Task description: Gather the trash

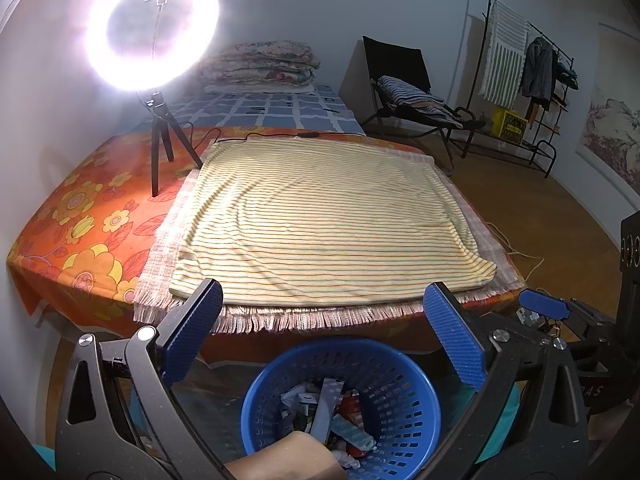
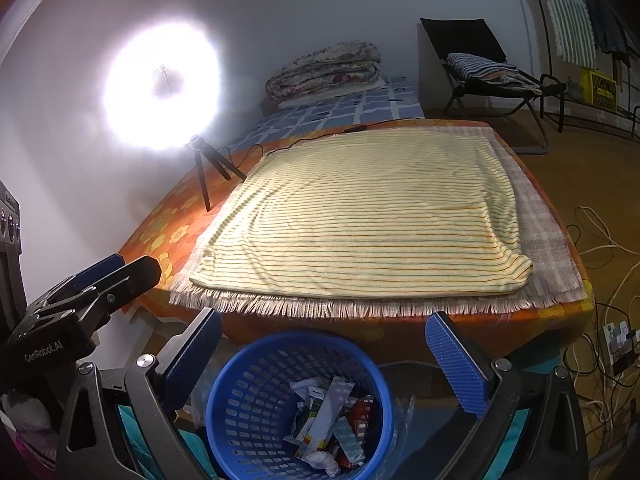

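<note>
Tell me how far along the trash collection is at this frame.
Looks nearly or fully done. Wrappers and paper scraps already lie in the blue basket on the floor. The striped cloth on the bed shows no litter. Nothing is in hand: the left gripper and right gripper both hang open and empty over the basket. No trash left in view.

The setting is a bedroom in a home. A bed (image 1: 72, 216) covered by an orange floral sheet is seen, with a striped cloth (image 1: 320, 220) spread flat on it and folded quilts (image 1: 260, 64) stacked at its far end against the wall. A folding chair (image 1: 404, 92) carrying striped fabric is placed on the wooden floor (image 1: 560, 216). Garments are hung on a clothes rack (image 1: 532, 64) beside the far wall. A lit ring light (image 1: 154, 28) on a small tripod is set on the bed. A blue basket (image 1: 400, 400) holding wrappers is positioned at the foot of the bed.
</note>
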Demonstrator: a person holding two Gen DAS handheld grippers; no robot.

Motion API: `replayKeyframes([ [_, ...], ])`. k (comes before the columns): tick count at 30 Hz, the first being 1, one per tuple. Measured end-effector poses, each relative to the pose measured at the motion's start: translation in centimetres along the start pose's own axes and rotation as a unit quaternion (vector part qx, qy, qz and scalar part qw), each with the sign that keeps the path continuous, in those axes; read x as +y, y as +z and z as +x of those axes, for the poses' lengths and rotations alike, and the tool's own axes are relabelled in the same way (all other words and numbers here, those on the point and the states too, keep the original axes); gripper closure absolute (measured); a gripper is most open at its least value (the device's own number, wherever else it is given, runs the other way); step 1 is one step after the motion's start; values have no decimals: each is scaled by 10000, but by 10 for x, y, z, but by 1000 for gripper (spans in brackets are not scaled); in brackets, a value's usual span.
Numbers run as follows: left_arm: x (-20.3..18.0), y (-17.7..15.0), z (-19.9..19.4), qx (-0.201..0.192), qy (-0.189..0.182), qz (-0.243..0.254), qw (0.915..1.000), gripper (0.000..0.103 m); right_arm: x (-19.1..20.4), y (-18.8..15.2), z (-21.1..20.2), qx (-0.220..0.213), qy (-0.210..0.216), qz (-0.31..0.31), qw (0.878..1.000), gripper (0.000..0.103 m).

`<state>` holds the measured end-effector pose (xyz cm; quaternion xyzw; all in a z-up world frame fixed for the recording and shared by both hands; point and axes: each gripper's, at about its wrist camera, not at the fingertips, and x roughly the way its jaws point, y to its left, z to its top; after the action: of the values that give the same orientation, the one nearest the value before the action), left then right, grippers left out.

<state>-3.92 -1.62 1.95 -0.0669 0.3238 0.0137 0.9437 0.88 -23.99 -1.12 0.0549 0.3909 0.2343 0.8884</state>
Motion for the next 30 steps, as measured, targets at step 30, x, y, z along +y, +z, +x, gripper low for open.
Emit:
replayKeyframes([
  [30, 8, 0, -1, -31, 96, 50, 9999, 1, 2, -2, 1, 16, -3, 97, 10000, 0],
])
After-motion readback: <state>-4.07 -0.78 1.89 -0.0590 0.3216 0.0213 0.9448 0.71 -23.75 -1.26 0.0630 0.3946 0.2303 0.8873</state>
